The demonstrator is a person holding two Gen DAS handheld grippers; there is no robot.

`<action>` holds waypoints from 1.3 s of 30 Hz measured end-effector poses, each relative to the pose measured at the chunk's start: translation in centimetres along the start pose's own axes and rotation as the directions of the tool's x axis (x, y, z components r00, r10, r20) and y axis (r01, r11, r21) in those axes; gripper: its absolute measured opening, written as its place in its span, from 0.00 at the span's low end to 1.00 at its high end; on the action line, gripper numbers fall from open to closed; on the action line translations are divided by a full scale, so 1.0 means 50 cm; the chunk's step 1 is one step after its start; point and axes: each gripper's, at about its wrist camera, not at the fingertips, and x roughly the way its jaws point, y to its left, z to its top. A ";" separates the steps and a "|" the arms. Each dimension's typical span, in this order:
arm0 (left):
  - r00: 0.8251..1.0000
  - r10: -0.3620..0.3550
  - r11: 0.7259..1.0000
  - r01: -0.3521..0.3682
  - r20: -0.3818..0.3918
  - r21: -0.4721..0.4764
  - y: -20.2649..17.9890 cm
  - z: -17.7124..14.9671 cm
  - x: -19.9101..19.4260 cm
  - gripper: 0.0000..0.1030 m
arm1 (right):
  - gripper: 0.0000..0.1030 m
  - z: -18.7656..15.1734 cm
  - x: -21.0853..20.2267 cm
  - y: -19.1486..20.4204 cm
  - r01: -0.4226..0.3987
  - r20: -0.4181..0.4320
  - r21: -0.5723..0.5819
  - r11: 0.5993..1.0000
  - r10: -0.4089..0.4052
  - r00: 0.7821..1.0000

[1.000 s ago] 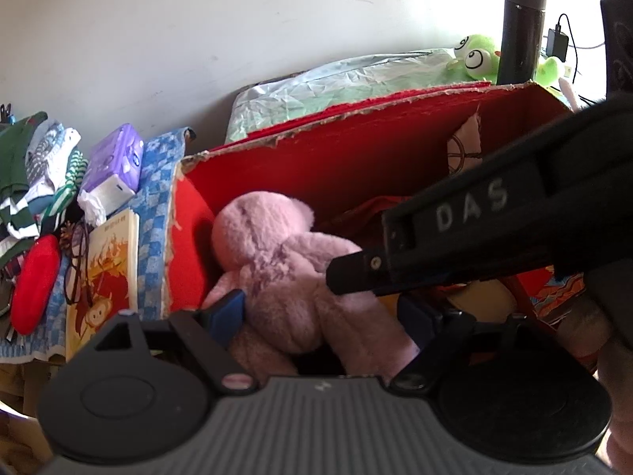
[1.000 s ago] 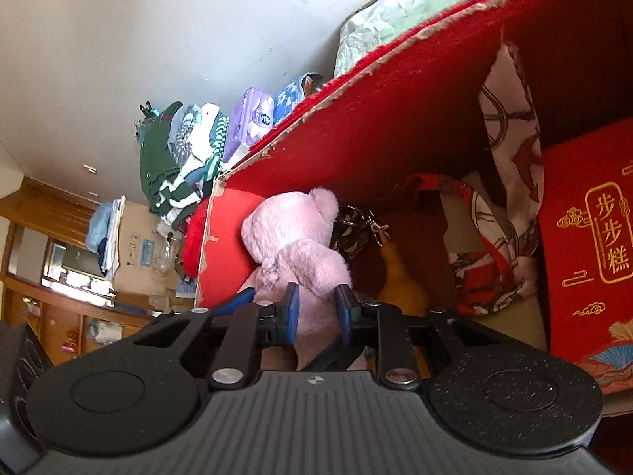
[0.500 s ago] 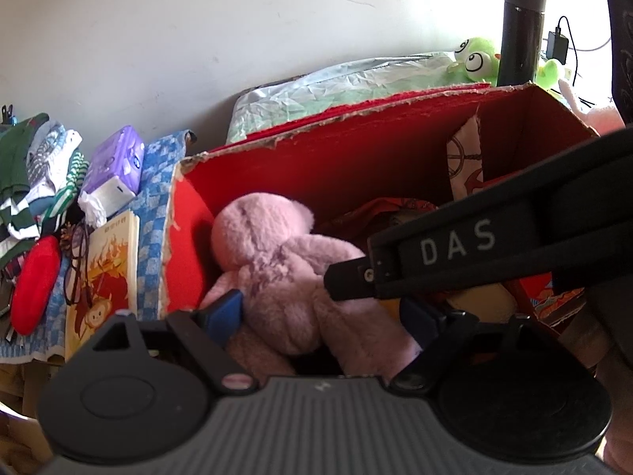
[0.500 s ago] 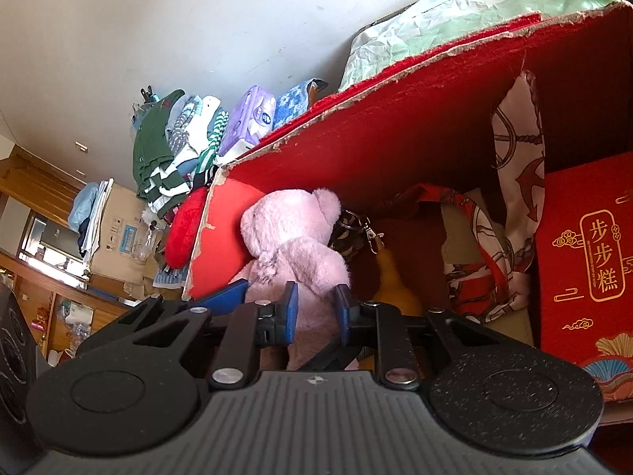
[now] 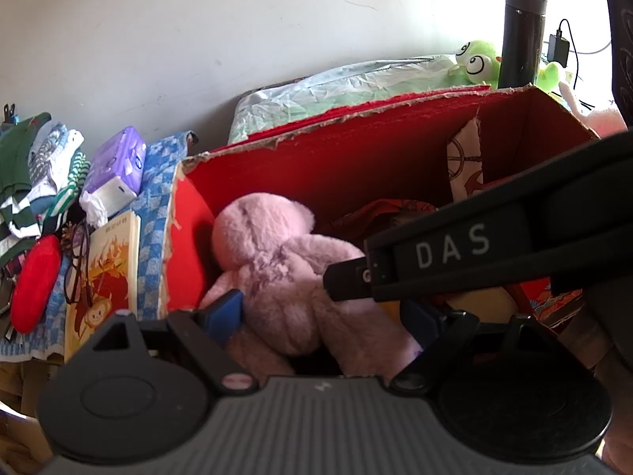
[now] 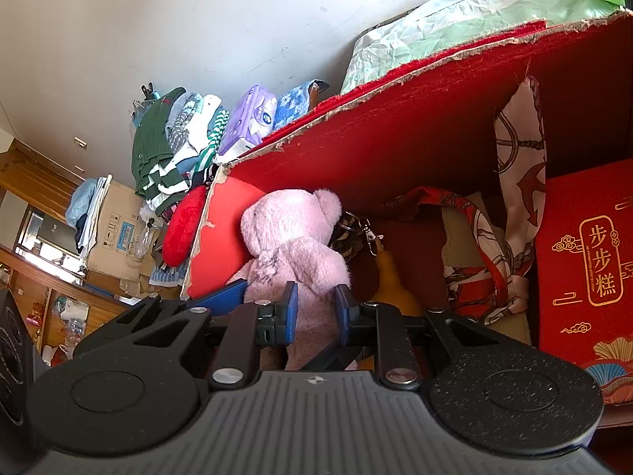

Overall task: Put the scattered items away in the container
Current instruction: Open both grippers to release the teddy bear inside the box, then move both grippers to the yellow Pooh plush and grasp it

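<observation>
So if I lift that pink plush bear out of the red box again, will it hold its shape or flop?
The pink plush bear looks soft and furry, so it will probably flop and feel light. Its fur bulges between the right gripper's narrow blue pads, suggesting it squashes easily. It slumps against the red box's wall, so expect dangling limbs, not rolling.
</observation>
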 end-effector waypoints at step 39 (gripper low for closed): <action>0.921 -0.247 0.962 0.269 0.300 -0.036 -0.126 0.019 -0.229 0.90 | 0.25 -0.117 -0.275 -0.038 -0.081 0.414 0.007 0.997 0.071 0.908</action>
